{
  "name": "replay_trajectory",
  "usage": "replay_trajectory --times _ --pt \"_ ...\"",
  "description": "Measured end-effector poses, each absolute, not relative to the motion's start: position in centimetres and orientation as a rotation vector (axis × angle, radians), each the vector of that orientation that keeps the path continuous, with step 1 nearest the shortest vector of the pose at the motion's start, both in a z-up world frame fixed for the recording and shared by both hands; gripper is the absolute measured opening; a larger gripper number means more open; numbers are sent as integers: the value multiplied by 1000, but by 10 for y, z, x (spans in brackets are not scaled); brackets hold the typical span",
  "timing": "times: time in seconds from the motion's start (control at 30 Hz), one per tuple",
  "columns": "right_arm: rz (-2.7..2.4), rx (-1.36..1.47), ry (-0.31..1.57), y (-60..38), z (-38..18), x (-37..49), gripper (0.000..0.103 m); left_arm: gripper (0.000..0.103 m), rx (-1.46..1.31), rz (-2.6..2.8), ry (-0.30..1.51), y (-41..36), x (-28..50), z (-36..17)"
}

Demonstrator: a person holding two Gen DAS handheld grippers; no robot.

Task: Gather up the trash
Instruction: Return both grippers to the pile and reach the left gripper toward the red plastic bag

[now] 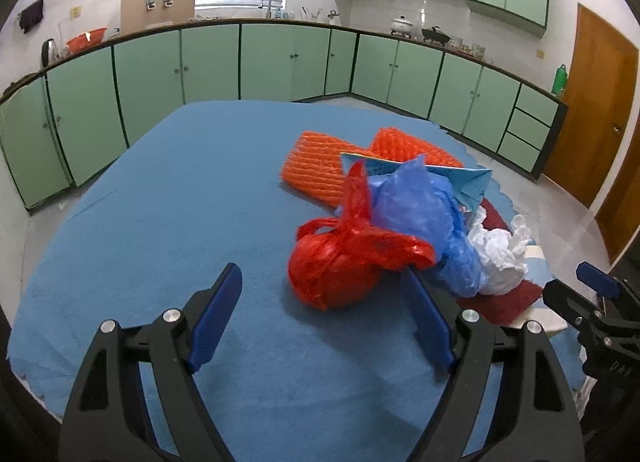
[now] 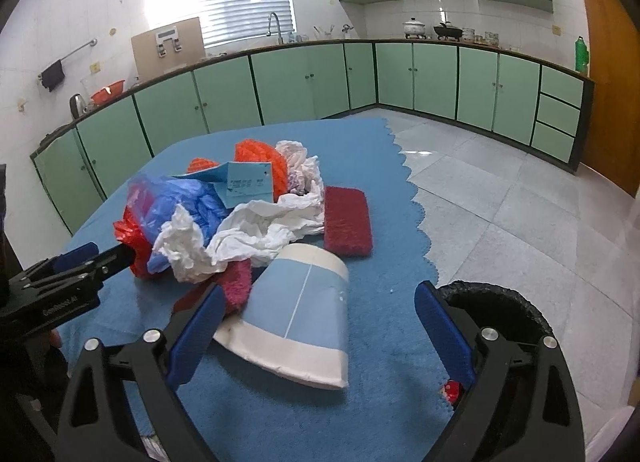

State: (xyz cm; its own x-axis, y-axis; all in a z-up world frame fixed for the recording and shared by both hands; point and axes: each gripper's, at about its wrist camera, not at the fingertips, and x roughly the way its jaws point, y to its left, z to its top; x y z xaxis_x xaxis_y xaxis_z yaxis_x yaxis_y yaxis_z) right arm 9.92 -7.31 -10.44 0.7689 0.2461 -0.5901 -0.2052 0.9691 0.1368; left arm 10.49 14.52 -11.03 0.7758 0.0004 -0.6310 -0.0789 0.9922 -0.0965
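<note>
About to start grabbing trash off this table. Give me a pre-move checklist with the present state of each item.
1. Left gripper open, nothing between the pads: ok.
2. Right gripper open around the flattened paper cup, not pressing it: ok.
3. Red plastic bag lined up with the left gripper: not ok, it sits toward the right finger, which touches its edge.
4. Bin close by, beside the right gripper: ok.
5. Bin has room: cannot tell, inside hidden.
6. Pile loose enough to lift one piece: cannot tell; blue bag, white paper and red bag overlap.
</note>
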Motion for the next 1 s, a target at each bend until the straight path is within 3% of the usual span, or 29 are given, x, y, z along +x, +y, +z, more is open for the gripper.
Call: replay_trajectory --times 0.1,0.17,0.23,0.53,0.57,0.87,1.0 --pt "247 68 649 -74 -103 102 90 78 -103 44 675 142 112 -114" --pt "253 71 651 -75 -103 104 89 62 -105 29 680 143 119 -117" --pt "267 69 651 -74 -102 105 86 38 -112 4 692 144 124 -121" --pt "385 44 616 -45 -92 108 80 15 -120 2 652 153 116 -120" --pt "401 39 613 -40 -91 108 80 0 -125 11 647 155 114 -119" --pt "470 18 617 -12 -91 113 76 0 -153 60 647 175 96 -111" --pt "514 4 640 -2 -94 116 62 0 -150 61 651 175 93 -109"
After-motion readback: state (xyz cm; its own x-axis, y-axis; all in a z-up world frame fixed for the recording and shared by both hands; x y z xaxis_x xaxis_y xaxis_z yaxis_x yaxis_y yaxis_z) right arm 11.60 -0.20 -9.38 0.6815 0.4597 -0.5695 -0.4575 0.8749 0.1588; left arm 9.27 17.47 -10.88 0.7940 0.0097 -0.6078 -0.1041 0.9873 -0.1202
